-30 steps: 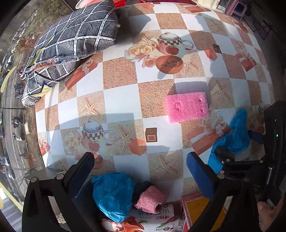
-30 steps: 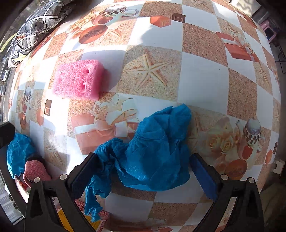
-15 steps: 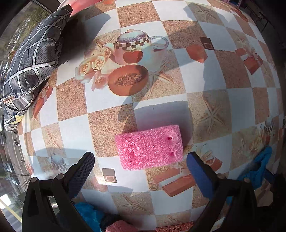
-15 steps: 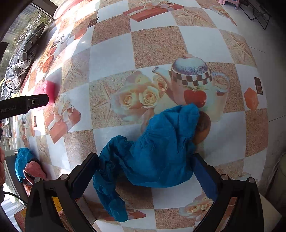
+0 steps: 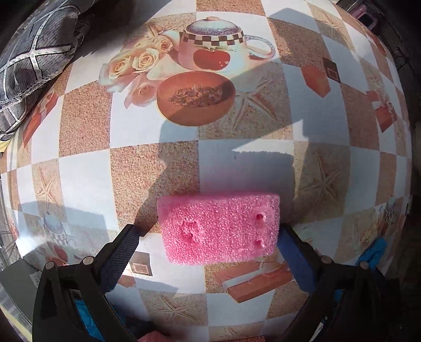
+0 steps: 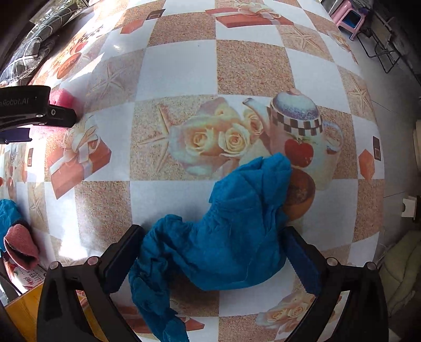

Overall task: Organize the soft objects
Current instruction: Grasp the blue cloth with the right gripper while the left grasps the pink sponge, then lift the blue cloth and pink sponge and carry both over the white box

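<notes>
Lettering was scarce in the left wrist view: nothing readable showed there. The left gripper (image 5: 208, 252) stood wide apart, its fingers (image 5: 123, 252) flanking a pink sponge (image 5: 219, 227) that lay flat on the table (image 5: 86, 115), long axis running left to right across the gap; the right pad sat just beside the sponge's right end, the left pad apart from it. Three small pits marked the sponge's top. The table wore a glossy checked cloth of white and sandy squares printed with starfish, roses, teapots, bowls and gift boxes, in hard sunlight with sharp shadows. A grey pillow (image 5: 31, 60) with a pale grid pattern lay at the far left edge. In the right wrist view, part of a word reading "Robot.AI" showed on the black body of the left gripper (image 6: 39, 110) at the left edge, with the sponge (image 6: 61, 96) peeking pink behind it; red Chinese characters on a box (image 6: 31, 276) at the lower left were too small to read. The right gripper (image 6: 213, 263) was also spread wide, with a crumpled blue cloth (image 6: 231, 231) lying between its fingers (image 6: 302, 263), running from lower left up to the right over a printed bowl. Whether the pads touched the cloth could not be told. Beyond the table's far right corner stood a pink stool (image 6: 347, 15) on a pale floor.
</notes>
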Tool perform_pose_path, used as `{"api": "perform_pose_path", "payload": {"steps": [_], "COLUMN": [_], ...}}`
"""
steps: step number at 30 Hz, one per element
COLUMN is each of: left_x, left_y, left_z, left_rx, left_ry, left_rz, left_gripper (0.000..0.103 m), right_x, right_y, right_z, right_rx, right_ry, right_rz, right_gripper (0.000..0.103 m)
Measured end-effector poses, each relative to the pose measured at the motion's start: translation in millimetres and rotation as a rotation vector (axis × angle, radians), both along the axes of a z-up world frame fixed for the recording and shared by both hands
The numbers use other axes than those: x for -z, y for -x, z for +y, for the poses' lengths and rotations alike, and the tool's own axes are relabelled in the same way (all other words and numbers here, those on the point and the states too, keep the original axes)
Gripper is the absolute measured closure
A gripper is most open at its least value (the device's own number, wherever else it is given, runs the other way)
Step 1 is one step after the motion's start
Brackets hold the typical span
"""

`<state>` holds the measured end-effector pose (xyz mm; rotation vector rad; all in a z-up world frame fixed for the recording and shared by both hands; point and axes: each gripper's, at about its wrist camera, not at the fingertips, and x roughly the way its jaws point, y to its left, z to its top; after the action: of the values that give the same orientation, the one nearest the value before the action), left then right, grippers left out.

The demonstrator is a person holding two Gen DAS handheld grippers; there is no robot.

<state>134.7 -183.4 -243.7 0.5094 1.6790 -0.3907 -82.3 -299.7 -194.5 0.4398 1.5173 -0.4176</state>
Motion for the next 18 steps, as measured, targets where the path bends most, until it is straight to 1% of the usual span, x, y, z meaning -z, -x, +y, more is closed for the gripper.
{"api": "perform_pose_path", "payload": {"steps": [2, 3, 4, 5, 6, 8, 9, 10, 12, 15, 18], "left_x": [-0.7, -2.2, -2.8, -6.7, -10.9, -20.6, -26.0, -32.0, -44.6, -69.6, -93.1], "left_y": [-4.1, -4.1, 0.0, 4.9, 8.0, 15.5, 19.0, 23.4, 28.0, 30.0, 33.1], "left_z": [-3.6, -4.3, -12.6, -21.1, -24.4, -33.4, -36.2, -38.0, -38.9, -26.1, -9.3], "left_rx": [-0.001, 0.005, 0.019, 0.034, 0.043, 0.072, 0.102, 0.134, 0.162, 0.15, 0.127], "left_ry": [-0.013, -0.014, -0.011, -0.002, 0.011, 0.027, 0.018, 0.004, 0.012, 0.052, 0.071], "left_rz": [0.014, 0.007, -0.009, -0.025, -0.032, -0.051, -0.069, -0.093, -0.125, -0.147, -0.171], "left_gripper": [0.0, 0.0, 0.001, 0.006, 0.009, 0.023, 0.029, 0.029, 0.029, 0.029, 0.029], "right_x": [-1.7, -4.9, -8.9, -14.0, -18.8, -20.8, -21.6, -22.5, -29.0, -36.4, -51.3], "right_y": [0.6, -2.2, -5.1, -12.8, -13.6, -13.4, -12.3, -10.4, -0.8, 14.6, 28.9], "right_z": [3.8, 6.8, 10.4, 14.6, 16.2, 15.8, 15.5, 14.8, 10.2, -1.5, -8.7], "right_rx": [-0.006, -0.022, -0.045, -0.067, -0.077, -0.068, -0.064, -0.059, -0.021, 0.033, 0.066], "right_ry": [0.001, 0.004, 0.015, 0.027, 0.031, 0.003, -0.002, -0.015, -0.07, -0.111, -0.142], "right_rz": [0.007, 0.002, -0.014, -0.034, -0.044, -0.041, -0.044, -0.049, -0.078, -0.126, -0.164], "right_gripper": [0.002, 0.011, 0.03, 0.044, 0.07, 0.071, 0.078, 0.081, 0.082, 0.082, 0.082]}}
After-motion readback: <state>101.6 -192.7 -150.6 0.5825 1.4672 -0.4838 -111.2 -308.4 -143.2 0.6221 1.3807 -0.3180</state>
